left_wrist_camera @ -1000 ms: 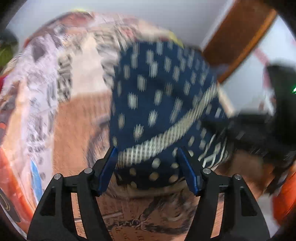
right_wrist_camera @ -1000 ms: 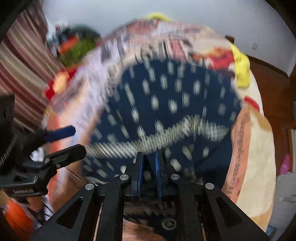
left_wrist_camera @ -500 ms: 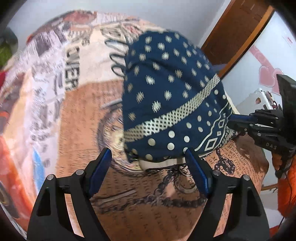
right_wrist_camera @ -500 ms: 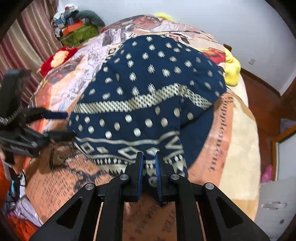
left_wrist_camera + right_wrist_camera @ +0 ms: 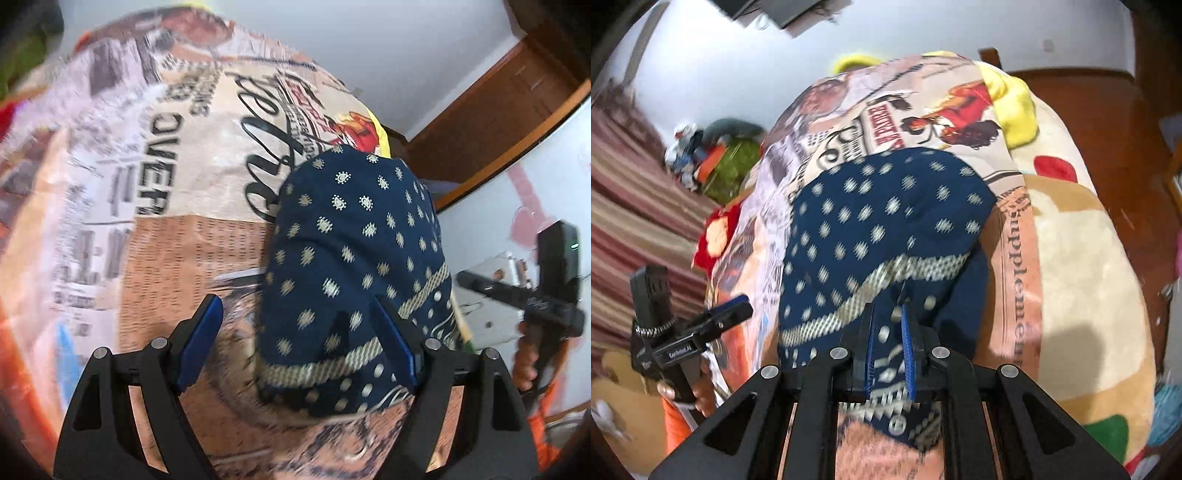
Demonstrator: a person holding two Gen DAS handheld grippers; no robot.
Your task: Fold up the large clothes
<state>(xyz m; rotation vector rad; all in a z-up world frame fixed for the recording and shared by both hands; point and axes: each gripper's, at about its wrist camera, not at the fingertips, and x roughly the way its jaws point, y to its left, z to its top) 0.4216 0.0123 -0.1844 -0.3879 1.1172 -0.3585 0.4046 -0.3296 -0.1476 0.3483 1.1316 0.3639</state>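
A navy garment [image 5: 351,266] with pale dots and a striped band lies on a bed covered by a newspaper-print blanket [image 5: 166,221]. My left gripper [image 5: 295,332] is open, its right finger resting on the garment's near left part. It also shows in the right wrist view [image 5: 735,306], off the garment's left edge. My right gripper [image 5: 888,354] is shut on the garment's [image 5: 879,229] near patterned hem. It shows in the left wrist view [image 5: 476,284] at the right, beyond the garment.
A yellow pillow [image 5: 1015,99] lies at the bed's far end. Striped curtains [image 5: 631,206] hang on the left, with a pile of toys [image 5: 713,155] beside them. A wooden door [image 5: 498,118] and white cabinet [image 5: 535,206] stand to the right.
The left gripper has shifted left and lower, so the garment now sits to its right. The right gripper, still shut on the hem, has pulled it back and bunched the cloth.
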